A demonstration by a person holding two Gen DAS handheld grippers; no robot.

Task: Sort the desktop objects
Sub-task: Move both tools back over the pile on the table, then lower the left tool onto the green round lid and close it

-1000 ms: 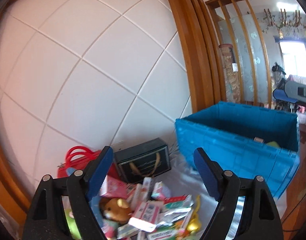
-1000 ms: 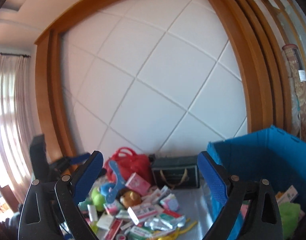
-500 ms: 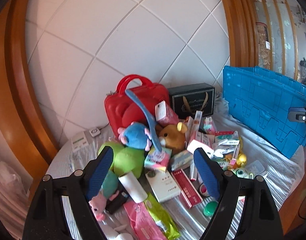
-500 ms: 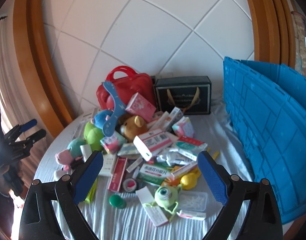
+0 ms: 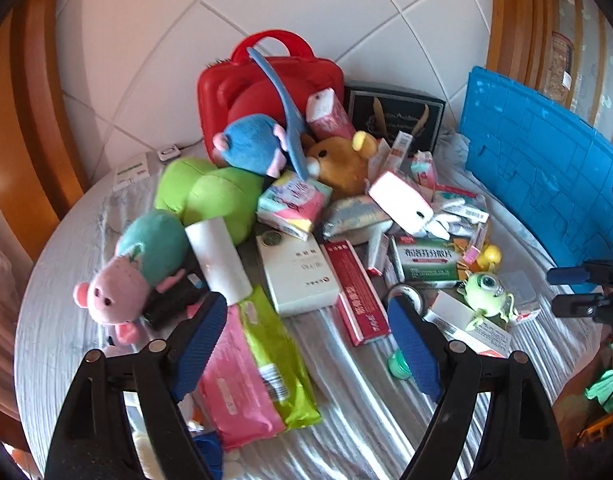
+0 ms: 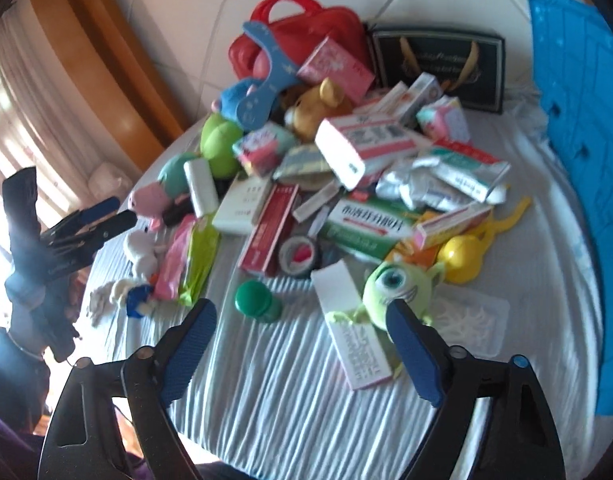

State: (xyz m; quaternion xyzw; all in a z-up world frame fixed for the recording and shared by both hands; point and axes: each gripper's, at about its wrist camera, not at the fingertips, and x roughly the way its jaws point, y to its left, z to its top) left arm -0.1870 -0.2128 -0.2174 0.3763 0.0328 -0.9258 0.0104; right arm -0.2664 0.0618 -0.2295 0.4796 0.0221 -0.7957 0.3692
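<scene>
A heap of toys, medicine boxes and packets covers a round table with a striped cloth (image 6: 274, 380). My left gripper (image 5: 306, 320) hangs open over the near edge of the heap, above a pink and green pair of wipe packs (image 5: 258, 368) and a long red box (image 5: 356, 292). My right gripper (image 6: 302, 320) hovers over bare cloth with its jaws closing and nothing between them. Just beyond it lie a green round cap (image 6: 256, 300), a white box (image 6: 354, 332) and a one-eyed green plush (image 6: 398, 284). Each gripper shows at the edge of the other's view.
A blue crate (image 5: 546, 172) stands at the table's right side. A red carry case (image 5: 266, 84) and a black gift box (image 5: 394, 114) back the heap against the white tiled wall. A clear plastic tray (image 6: 474, 320) lies right of the green plush.
Both grippers came down and tipped from facing the wall to looking over the heap on the table. The right jaws stand slightly narrower than before.
</scene>
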